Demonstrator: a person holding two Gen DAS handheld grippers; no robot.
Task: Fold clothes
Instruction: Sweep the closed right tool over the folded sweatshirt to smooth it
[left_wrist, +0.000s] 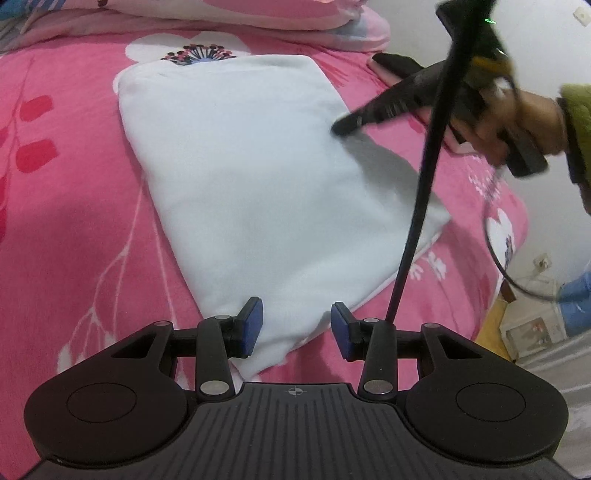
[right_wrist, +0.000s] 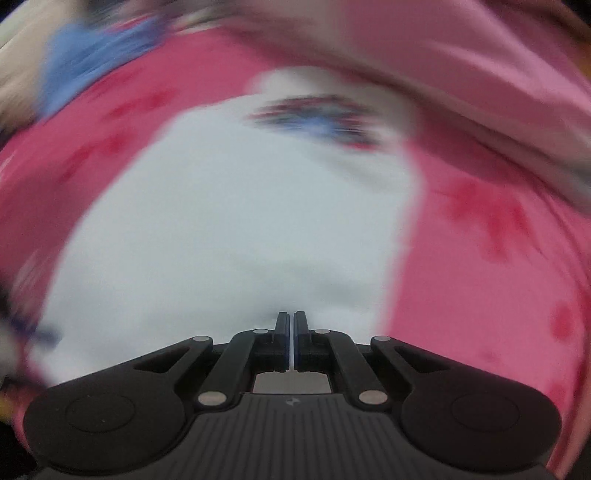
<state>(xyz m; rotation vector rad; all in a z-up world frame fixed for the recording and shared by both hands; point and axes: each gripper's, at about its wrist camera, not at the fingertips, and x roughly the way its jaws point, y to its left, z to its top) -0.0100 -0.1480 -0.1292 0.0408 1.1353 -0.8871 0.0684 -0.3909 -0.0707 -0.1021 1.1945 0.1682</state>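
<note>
A folded white garment (left_wrist: 258, 177) lies flat near the middle of the bed (left_wrist: 66, 229), on a pink floral bedspread, its far edge just short of the stacked pink bedding (left_wrist: 229, 14) at the head. The left gripper (left_wrist: 296, 325) hovers at the garment's near corner, jaws apart, the cloth's corner between the blue pads (left_wrist: 252, 325) but unclamped. The right gripper (left_wrist: 345, 127), jaws together and empty, rests its tip at the garment's right edge; its black cable (left_wrist: 424, 177) crosses in front. The right wrist view is motion-blurred.
</note>
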